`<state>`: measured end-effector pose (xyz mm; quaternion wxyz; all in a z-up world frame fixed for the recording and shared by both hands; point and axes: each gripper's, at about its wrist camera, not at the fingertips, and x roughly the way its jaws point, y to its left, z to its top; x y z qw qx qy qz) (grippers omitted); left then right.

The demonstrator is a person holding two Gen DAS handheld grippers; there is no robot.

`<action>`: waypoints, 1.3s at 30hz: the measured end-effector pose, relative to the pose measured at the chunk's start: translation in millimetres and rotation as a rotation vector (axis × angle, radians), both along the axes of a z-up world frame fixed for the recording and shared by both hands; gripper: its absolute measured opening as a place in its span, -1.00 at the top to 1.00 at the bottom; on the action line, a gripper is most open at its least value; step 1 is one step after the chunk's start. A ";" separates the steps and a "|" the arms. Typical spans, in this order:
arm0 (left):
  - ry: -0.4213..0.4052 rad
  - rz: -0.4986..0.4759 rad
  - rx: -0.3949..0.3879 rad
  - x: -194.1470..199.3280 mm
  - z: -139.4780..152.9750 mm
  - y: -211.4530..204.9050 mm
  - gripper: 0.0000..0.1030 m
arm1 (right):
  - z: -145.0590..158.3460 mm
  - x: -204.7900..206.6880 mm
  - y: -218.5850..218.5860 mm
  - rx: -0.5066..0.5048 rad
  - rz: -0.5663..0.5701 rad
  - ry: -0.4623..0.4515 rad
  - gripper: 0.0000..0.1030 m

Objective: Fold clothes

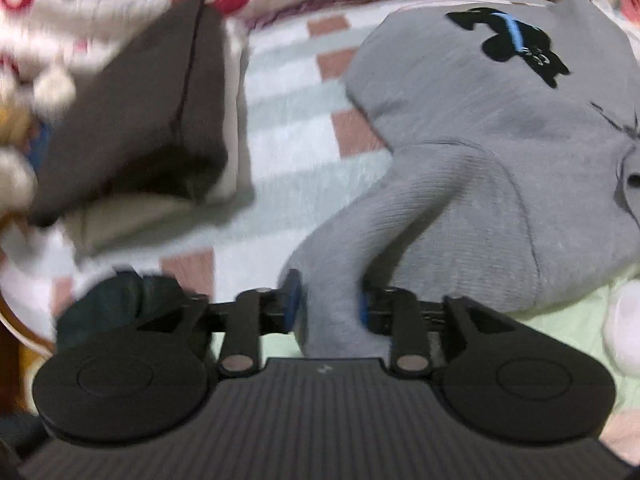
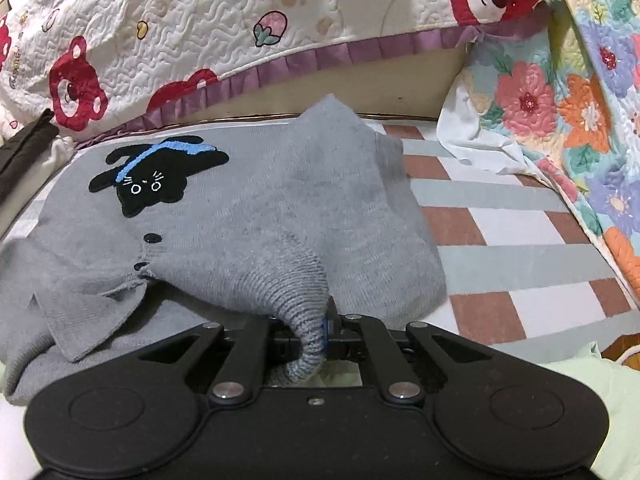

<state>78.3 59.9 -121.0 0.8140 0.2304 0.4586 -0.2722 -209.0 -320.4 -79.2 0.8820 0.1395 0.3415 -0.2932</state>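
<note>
Left wrist view, blurry: left gripper (image 1: 329, 304) pinches a fold of the grey sweater (image 1: 500, 168), fabric bunched between the blue pads (image 1: 295, 300). Sweater spreads right over the checked sheet (image 1: 288, 120), black cat patch (image 1: 508, 44) near the top. Dark folded garment (image 1: 132, 128) lies left, apart from the sweater.

Right wrist view: right gripper (image 2: 314, 338) clamps a ribbed cuff (image 2: 296, 300) of the same sweater, jaws nearly together on the knit. Cat patch upper left, two black buttons (image 2: 152, 238) below it, collar (image 2: 88, 320) at lower left. Bear-print quilt (image 2: 200, 32) behind, floral quilt (image 2: 560, 112) right.
</note>
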 end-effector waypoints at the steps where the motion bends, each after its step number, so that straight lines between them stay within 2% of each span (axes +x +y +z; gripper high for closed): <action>1: 0.031 0.027 -0.021 3.7 -0.6 5.3 0.28 | 0.7 0.5 0.4 -0.004 0.001 0.001 0.89; 3: 0.090 0.058 -0.048 9.7 -0.9 13.5 0.10 | 3.4 2.5 2.7 -0.029 0.009 0.010 0.88; 5: 0.167 0.052 -0.048 12.6 -4.4 17.5 0.00 | 5.5 4.6 3.8 -0.050 0.014 0.015 0.88; 7: 0.259 0.036 -0.045 15.8 -9.0 19.7 -0.01 | 7.5 6.7 3.9 -0.070 0.015 0.017 0.88; 9: 0.390 -0.027 -0.047 12.0 -14.6 16.0 -0.05 | 13.4 11.2 4.7 -0.162 0.014 0.022 0.89; 10: 0.420 -0.060 -0.043 6.3 -16.3 11.8 -0.13 | 17.9 16.5 5.3 -0.232 0.030 0.039 0.89; 11: 0.425 -0.086 -0.026 -0.1 -17.7 6.3 -0.31 | 23.4 22.9 6.9 -0.311 0.051 0.063 0.88; 12: 0.430 -0.112 -0.009 -6.4 -19.2 0.8 -0.40 | 27.7 28.3 6.7 -0.349 0.068 0.079 0.88; 13: 0.413 -0.129 0.024 -11.4 -21.7 -5.8 -0.40 | 32.1 33.4 6.0 -0.379 0.083 0.090 0.88; 14: 0.374 -0.136 0.073 -15.1 -25.2 -13.4 -0.40 | 37.0 36.2 3.0 -0.364 0.089 0.077 0.88; 15: 0.334 -0.142 0.122 -18.8 -28.7 -21.0 -0.31 | 41.5 39.0 0.3 -0.351 0.094 0.065 0.88; 16: 0.294 -0.149 0.171 -22.5 -32.2 -28.7 -0.12 | 44.1 41.1 -0.4 -0.346 0.097 0.059 0.88; 17: 0.272 -0.148 0.195 -23.0 -33.0 -32.6 0.17 | 46.8 43.0 -0.6 -0.344 0.101 0.053 0.88; 18: 0.252 -0.138 0.193 -20.4 -28.2 -31.1 0.38 | 49.9 43.9 1.6 -0.362 0.105 0.051 0.88; 19: 0.217 -0.126 0.190 -17.9 -20.5 -28.0 0.45 | 53.2 44.6 3.8 -0.377 0.110 0.047 0.88; 20: 0.151 -0.125 0.198 -17.2 -11.7 -25.4 0.58 | 57.8 43.6 6.1 -0.383 0.116 0.038 0.88; 22: -0.073 -0.145 0.255 -20.1 11.3 -18.7 0.65 | 67.0 41.6 10.7 -0.392 0.128 0.019 0.89; 24: -0.202 -0.110 0.220 -13.3 39.6 -5.2 0.79 | 75.4 37.9 14.0 -0.383 0.134 0.005 0.89; 27: -0.336 -0.034 0.111 -4.3 85.8 18.5 0.80 | 82.4 27.5 17.5 -0.302 0.132 -0.033 0.88; 31: -0.531 0.034 0.058 -17.9 129.3 51.0 0.81 | 77.4 6.0 29.3 -0.201 0.135 -0.065 0.88; 33: -0.548 0.067 0.054 -21.0 132.4 69.6 0.80 | 67.8 -3.1 35.4 -0.176 0.140 -0.052 0.88; 35: -0.513 0.073 0.113 -23.8 114.2 84.2 0.77 | 51.6 -8.5 39.4 -0.145 0.147 -0.014 0.88; 37: -0.439 0.101 0.193 -19.2 82.7 96.5 0.77 | 33.5 -11.7 41.0 -0.121 0.150 0.026 0.88; 39: -0.312 0.153 0.212 -12.0 59.3 114.0 0.73 | 28.9 -10.7 41.6 -0.123 0.158 0.047 0.88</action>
